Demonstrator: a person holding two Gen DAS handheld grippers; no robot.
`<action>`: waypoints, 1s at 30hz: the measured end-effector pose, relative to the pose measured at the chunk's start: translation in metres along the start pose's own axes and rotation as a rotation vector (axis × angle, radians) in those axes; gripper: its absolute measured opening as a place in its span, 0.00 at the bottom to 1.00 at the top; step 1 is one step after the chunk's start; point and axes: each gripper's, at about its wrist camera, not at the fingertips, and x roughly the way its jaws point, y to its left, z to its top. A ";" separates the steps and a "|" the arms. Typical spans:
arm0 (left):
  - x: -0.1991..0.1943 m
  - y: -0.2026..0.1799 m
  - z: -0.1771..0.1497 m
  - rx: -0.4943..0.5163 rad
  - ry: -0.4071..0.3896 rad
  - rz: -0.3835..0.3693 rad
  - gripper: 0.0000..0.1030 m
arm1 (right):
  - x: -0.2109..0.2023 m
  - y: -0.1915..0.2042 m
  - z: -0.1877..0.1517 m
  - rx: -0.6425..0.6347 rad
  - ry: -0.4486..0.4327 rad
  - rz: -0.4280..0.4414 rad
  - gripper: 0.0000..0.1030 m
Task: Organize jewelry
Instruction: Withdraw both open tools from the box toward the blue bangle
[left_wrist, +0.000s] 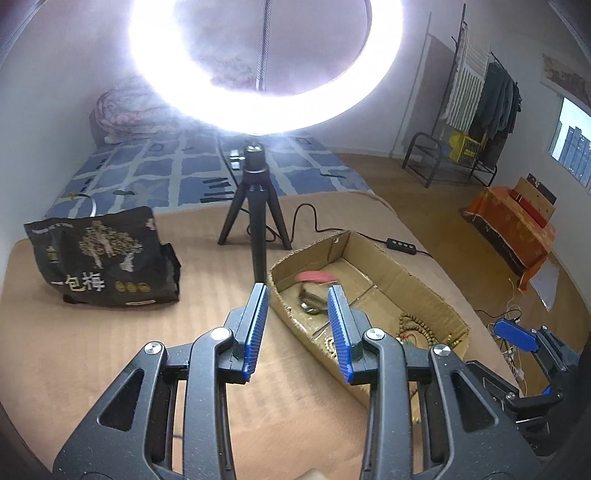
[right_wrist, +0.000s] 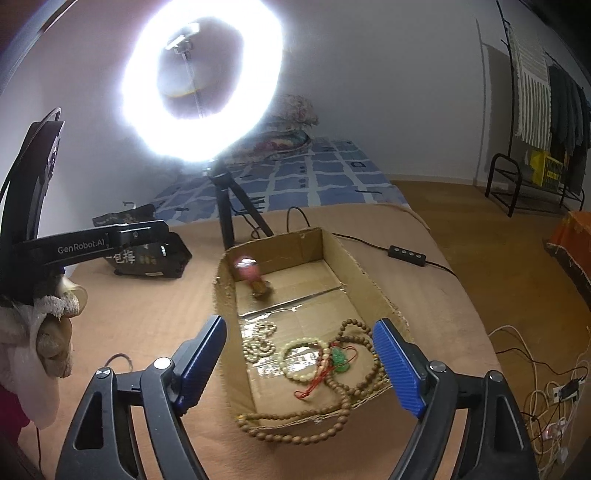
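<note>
Bead strands (right_wrist: 332, 369) heaped at near end of cardboard box (right_wrist: 332, 251), one loop draped over its rim. We hold right gripper (right_wrist: 299, 365) above them, fingers spread, empty; left gripper (left_wrist: 297, 328) beside box, part-open, empty.

The right gripper (right_wrist: 299, 360) is being held over a cardboard box (right_wrist: 332, 243), its jaws standing wide apart with nothing between them. Brown prayer beads (right_wrist: 345, 400), pale bracelets (right_wrist: 295, 363) and a green pendant (right_wrist: 340, 362) are lying inside.
</note>
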 end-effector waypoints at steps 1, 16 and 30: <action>-0.005 0.002 -0.001 0.003 -0.006 0.003 0.32 | -0.003 0.004 0.000 -0.003 -0.003 0.002 0.83; -0.085 0.076 -0.040 0.029 -0.017 0.037 0.32 | -0.028 0.063 -0.019 -0.087 -0.022 0.124 0.85; -0.069 0.121 -0.123 -0.022 0.133 -0.003 0.51 | -0.007 0.122 -0.078 -0.234 0.124 0.264 0.84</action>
